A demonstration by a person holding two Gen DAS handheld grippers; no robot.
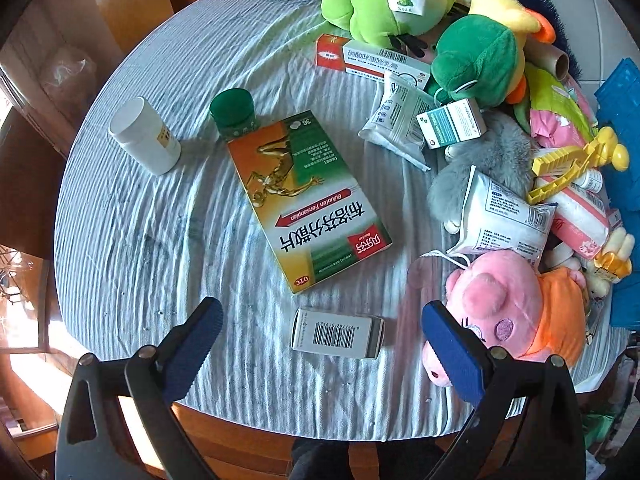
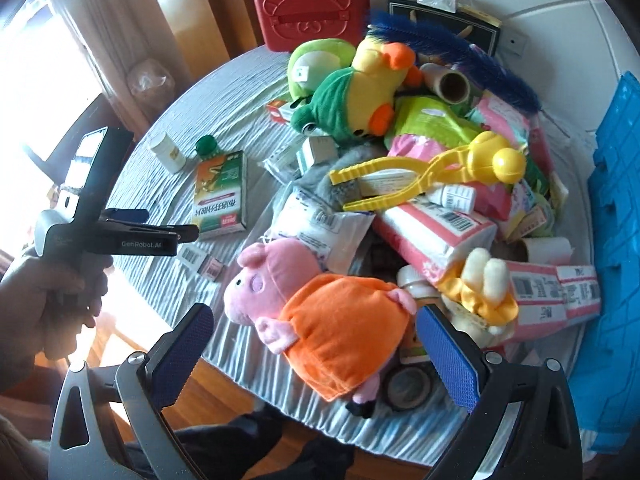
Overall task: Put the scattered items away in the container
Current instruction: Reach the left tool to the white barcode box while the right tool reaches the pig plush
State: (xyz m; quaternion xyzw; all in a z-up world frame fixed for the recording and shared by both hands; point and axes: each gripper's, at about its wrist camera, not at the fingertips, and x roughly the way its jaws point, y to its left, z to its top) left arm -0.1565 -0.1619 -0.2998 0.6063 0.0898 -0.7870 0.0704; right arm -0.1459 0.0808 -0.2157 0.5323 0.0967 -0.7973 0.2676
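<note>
the right tool (image 2: pixel 314 354) is spread wide over the pink pig toy (image 2: pixel 320 316) at the near tabletop (image 2: pixel 240 344) edge. it looks soft and light; pinch its orange tummy. left tool (image 1: pixel 320 350) is spread too, over a small box (image 1: pixel 338 333).

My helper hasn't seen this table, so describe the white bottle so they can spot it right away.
Start at the round table with the striped grey cloth, and look to its barer side, away from the toy pile. The white bottle stands there beside a green-capped jar. It alone is plain white, with a small yellow label.
</note>
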